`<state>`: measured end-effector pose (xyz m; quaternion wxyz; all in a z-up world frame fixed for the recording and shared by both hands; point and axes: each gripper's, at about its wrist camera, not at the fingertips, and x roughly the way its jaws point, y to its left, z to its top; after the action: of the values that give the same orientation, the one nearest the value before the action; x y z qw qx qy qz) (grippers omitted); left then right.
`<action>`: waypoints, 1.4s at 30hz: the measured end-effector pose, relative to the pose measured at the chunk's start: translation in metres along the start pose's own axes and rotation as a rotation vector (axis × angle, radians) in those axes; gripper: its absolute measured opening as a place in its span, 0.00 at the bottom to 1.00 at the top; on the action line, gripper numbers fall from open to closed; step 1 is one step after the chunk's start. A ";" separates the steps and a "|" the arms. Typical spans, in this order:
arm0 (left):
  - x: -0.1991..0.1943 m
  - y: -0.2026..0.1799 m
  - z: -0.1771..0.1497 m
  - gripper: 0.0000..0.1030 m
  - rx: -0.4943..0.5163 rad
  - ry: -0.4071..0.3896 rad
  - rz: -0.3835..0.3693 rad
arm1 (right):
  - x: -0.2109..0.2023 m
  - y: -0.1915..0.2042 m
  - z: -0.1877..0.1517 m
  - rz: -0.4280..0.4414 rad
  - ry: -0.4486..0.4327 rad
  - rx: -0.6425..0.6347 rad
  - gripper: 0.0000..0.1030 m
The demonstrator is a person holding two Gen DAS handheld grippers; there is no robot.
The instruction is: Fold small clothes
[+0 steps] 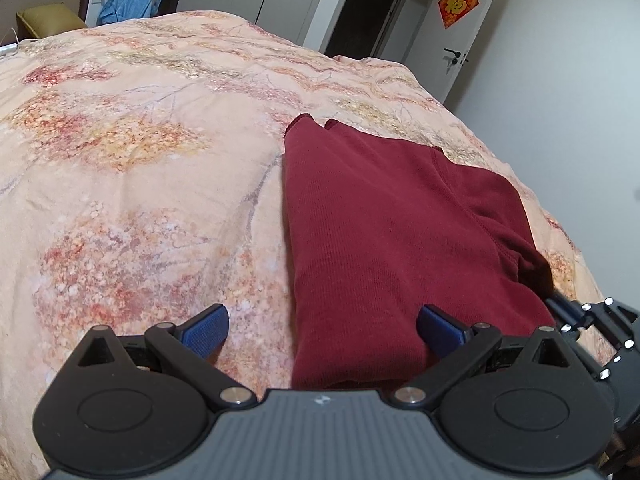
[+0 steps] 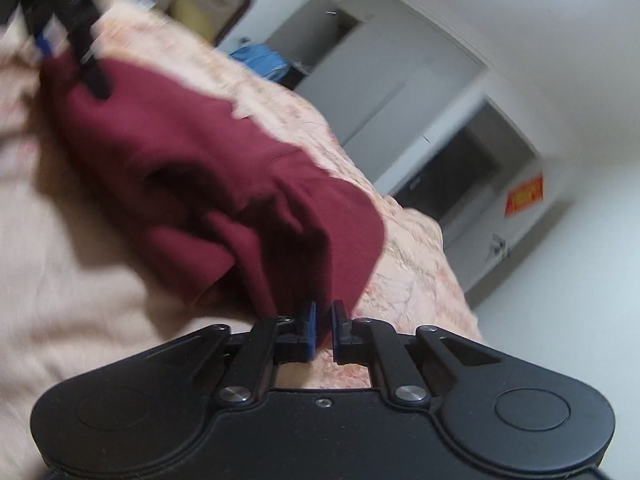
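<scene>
The dark red garment (image 1: 384,232) lies on the bed's floral quilt (image 1: 140,168), already folded into a long panel whose long axis runs away from the person toward the far edge of the bed, with a sleeve or side flap bunched along its right side. At its near end, the left tongs (image 1: 322,330) hang wide open, one blue pad over the bare quilt and the other over the cloth, so the garment's left edge runs between them; nothing is pinched there. The right tongs (image 2: 323,330) are nearly closed, rolled to one side, and sit at the garment's near right corner. From the wrist view the red cloth seems to run down into the narrow gap between the pads, so I judge them to be nipping a fold of it, though the blur leaves that uncertain. The right hand seems the more engaged; the next fold likely carries this near end along the long axis.
</scene>
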<state>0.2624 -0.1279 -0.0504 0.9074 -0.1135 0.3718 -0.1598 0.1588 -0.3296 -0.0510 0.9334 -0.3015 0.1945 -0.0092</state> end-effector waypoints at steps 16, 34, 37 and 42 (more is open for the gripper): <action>0.000 -0.002 -0.004 1.00 0.019 0.009 0.009 | 0.058 -0.067 0.042 -0.014 0.113 0.637 0.98; -0.008 -0.004 -0.012 1.00 0.035 0.014 0.014 | 0.031 -0.054 -0.007 -0.126 0.079 0.666 0.99; -0.008 -0.004 -0.013 1.00 0.036 0.017 0.017 | 0.029 -0.062 0.006 -0.137 0.026 0.683 0.99; -0.008 -0.005 -0.014 1.00 0.040 0.017 0.019 | 0.058 -0.066 0.022 -0.072 0.040 0.676 0.99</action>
<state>0.2460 -0.1309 -0.0528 0.9077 -0.0907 0.3775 -0.1595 0.2272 -0.3794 -0.0178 0.9757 0.0185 0.1877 -0.1119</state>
